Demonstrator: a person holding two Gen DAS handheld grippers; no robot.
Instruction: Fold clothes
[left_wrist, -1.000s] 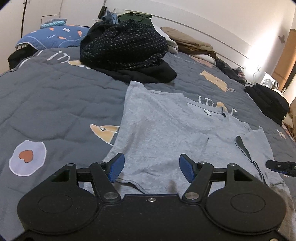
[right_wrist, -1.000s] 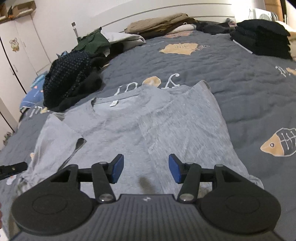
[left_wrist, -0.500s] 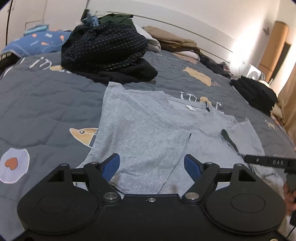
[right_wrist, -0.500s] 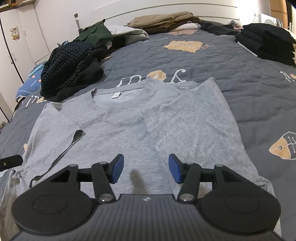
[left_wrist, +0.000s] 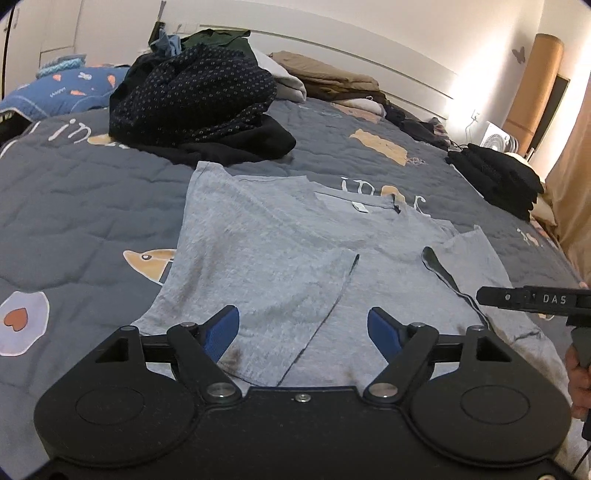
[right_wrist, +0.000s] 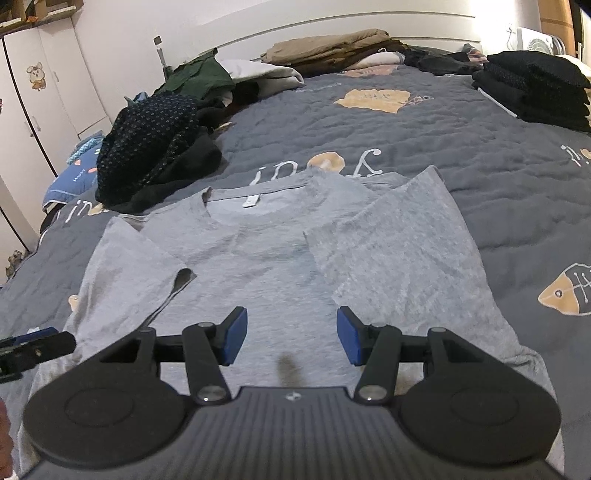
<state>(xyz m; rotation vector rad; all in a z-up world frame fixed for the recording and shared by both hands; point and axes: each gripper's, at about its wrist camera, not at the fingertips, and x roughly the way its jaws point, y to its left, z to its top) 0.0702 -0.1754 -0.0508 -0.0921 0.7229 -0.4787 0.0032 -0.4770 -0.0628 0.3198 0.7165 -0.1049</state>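
Observation:
A grey T-shirt (left_wrist: 277, 251) lies flat on the dark grey quilt, neck label toward the headboard and both side panels with their sleeves folded inward. My left gripper (left_wrist: 303, 325) hovers over the hem near the edge of the left folded panel; its blue pads are wide apart with nothing between them. My right gripper (right_wrist: 291, 332) hangs over the hem of the T-shirt (right_wrist: 277, 258), open and empty. One black finger of the right gripper (left_wrist: 532, 297) shows at the right edge of the left wrist view, with a hand below it.
A heap of dark dotted clothes (left_wrist: 195, 96) lies beyond the shirt's left shoulder. A folded black stack (right_wrist: 535, 88) sits at the bed's right side. Folded tan garments (right_wrist: 332, 51) lie along the headboard. A blue pillow (left_wrist: 62, 88) is far left, and bare quilt (right_wrist: 517, 192) lies right of the shirt.
The left gripper's jaws have spread wider and it has shifted sideways along the hem, so the right gripper's finger shows more. The right gripper has barely moved; the shirt lies as before.

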